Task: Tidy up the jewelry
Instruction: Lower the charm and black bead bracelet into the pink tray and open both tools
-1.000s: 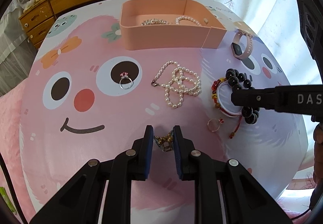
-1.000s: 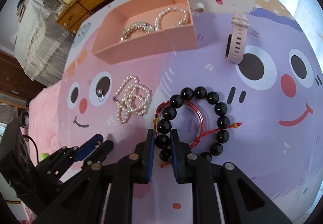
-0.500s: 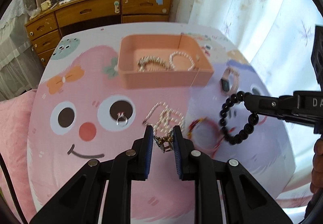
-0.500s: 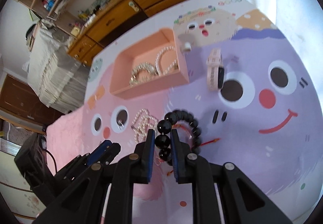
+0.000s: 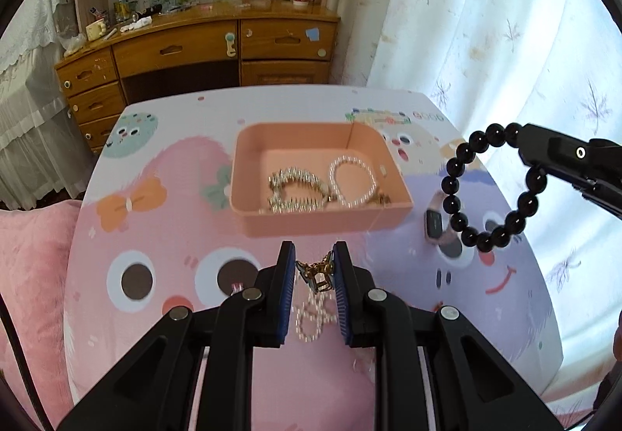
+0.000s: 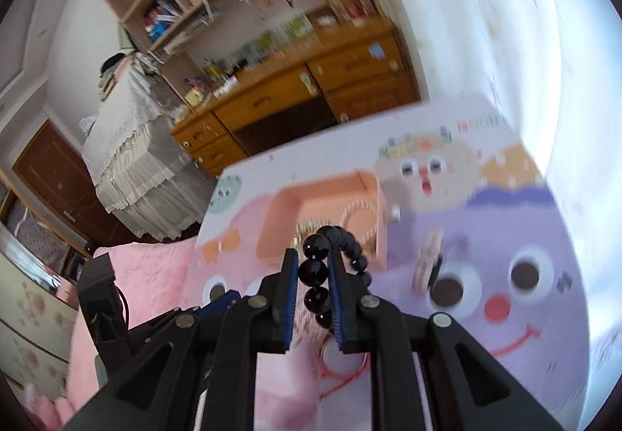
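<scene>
My left gripper [image 5: 314, 267] is shut on a small gold clip [image 5: 317, 272] and holds it in the air, just in front of the pink box [image 5: 322, 223]. The box holds a silver bracelet [image 5: 291, 190] and a pearl bracelet [image 5: 352, 181]. My right gripper [image 6: 314, 267] is shut on a black bead bracelet [image 6: 315, 271], which hangs in the air to the right of the box in the left wrist view [image 5: 490, 190]. A pearl necklace [image 5: 313, 318] lies on the table below my left gripper.
A pink watch [image 5: 437, 221] lies right of the box. A ring [image 5: 236, 288] sits on the printed eye at the left. A red string bracelet [image 6: 342, 357] lies under my right gripper. A wooden dresser [image 5: 194, 53] stands behind the table, with a curtain on the right.
Both grippers have risen from the table and moved toward the pink box, the left with the gold clip, the right with the black bead bracelet lifted off the red one.
</scene>
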Action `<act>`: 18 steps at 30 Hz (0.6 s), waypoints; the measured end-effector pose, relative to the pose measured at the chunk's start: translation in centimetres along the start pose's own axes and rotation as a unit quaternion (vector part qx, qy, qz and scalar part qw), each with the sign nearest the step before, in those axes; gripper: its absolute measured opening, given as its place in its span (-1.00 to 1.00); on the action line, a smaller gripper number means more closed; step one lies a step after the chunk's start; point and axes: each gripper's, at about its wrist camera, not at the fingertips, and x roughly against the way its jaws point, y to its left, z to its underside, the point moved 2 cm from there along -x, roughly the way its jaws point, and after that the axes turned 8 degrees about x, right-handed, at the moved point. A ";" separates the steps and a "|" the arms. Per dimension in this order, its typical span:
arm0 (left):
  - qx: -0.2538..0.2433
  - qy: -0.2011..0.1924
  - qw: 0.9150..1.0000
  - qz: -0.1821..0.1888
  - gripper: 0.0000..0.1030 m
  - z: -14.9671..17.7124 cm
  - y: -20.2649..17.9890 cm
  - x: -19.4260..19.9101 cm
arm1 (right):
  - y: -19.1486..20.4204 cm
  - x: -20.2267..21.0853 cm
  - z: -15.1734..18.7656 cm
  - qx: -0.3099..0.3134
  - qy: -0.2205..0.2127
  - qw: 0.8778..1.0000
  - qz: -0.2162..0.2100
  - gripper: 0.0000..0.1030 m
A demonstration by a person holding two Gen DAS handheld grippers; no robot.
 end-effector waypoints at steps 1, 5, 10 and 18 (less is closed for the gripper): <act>0.000 -0.001 1.000 0.000 -0.66 -0.5 0.0 -0.1 | 0.1 0.0 -0.6 0.011 -0.010 1.000 0.002 -0.71; -0.003 0.004 1.000 -0.005 -0.66 -2.0 0.0 -0.9 | 0.3 -0.3 -2.2 0.041 -0.037 0.998 0.006 -0.71; 0.004 -0.003 1.000 -0.010 -0.66 -4.3 0.4 -2.2 | 0.5 -1.5 -3.6 0.066 -0.057 0.996 0.007 -0.71; 0.021 -0.015 1.000 -0.013 -0.66 -7.2 1.3 -4.2 | 0.8 -4.2 -3.9 0.105 -0.047 0.993 0.009 -0.71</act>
